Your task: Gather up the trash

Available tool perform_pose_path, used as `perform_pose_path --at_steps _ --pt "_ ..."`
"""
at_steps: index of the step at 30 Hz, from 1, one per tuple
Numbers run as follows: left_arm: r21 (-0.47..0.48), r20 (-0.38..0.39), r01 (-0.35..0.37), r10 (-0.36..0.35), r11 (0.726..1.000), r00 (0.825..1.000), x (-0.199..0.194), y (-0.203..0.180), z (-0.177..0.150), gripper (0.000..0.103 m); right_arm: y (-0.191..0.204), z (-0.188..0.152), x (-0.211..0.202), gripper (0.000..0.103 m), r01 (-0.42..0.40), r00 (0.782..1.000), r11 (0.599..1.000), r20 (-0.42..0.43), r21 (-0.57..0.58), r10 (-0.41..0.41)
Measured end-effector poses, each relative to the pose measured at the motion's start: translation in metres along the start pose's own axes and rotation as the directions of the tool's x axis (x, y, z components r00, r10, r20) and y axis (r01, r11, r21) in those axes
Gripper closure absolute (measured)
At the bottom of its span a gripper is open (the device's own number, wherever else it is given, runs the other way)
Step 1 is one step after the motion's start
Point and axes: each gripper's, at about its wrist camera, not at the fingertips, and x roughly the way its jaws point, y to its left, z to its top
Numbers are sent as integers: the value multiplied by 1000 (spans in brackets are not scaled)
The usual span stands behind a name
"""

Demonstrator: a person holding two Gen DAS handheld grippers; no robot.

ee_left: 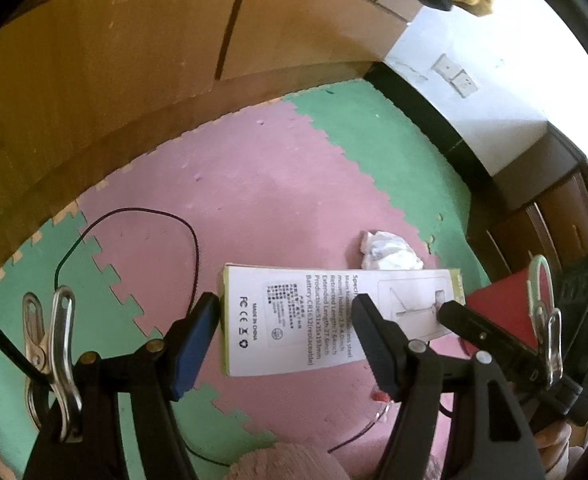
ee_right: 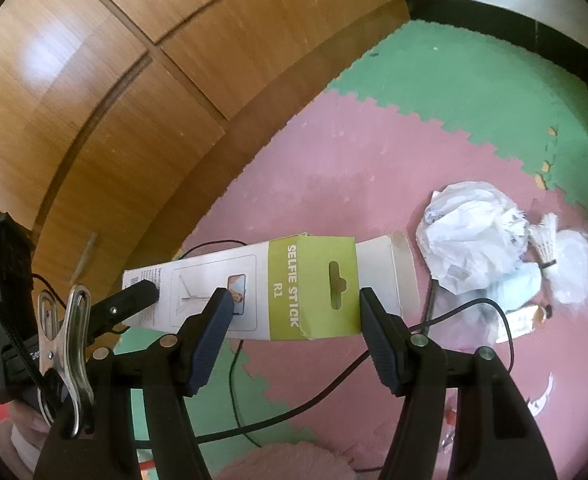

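Note:
A long white and green selfie-stick box (ee_left: pixel 294 312) appears to lie flat on the pink foam mat (ee_left: pixel 254 200). My left gripper (ee_left: pixel 285 306) hovers over it, jaws open across the box's length and not pressing it. My right gripper (ee_right: pixel 296 296) is open too, above the green end of the box (ee_right: pixel 314 280). One right finger (ee_left: pixel 454 314) shows over the box's far end in the left wrist view. A left finger (ee_right: pixel 142 292) shows over its other end in the right wrist view. Crumpled white paper (ee_right: pixel 470 240) lies beyond the box.
A shuttlecock (ee_right: pixel 546 240), white plastic scraps (ee_right: pixel 574 272) and a small wrapper (ee_right: pixel 522 322) lie right of the paper. A thin black cable (ee_left: pixel 190 240) loops across the mat. Wooden cabinet doors (ee_right: pixel 134 100) stand close behind. A pink fuzzy thing (ee_left: pixel 286 462) shows at the bottom edge.

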Motion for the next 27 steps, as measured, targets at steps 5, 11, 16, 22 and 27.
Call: perform_pose_path --at_steps 5,11,16,22,27 --pt "63 24 4 -6 998 1000 -23 -27 -6 31 -4 -11 -31 37 -8 999 999 44 31 7" --pt "125 37 10 -15 992 999 -44 -56 -16 31 -10 -28 -69 37 -10 995 997 104 71 2" --pt "174 42 18 -26 984 999 -59 -79 -24 31 -16 -43 -96 37 -15 990 994 141 108 0" --pt "234 46 39 -52 972 998 -72 -107 -32 31 -25 -56 -129 37 -7 982 989 189 145 -21" --pt "281 51 67 -84 957 995 -81 -136 -35 31 -35 -63 -158 37 7 971 984 236 178 -50"
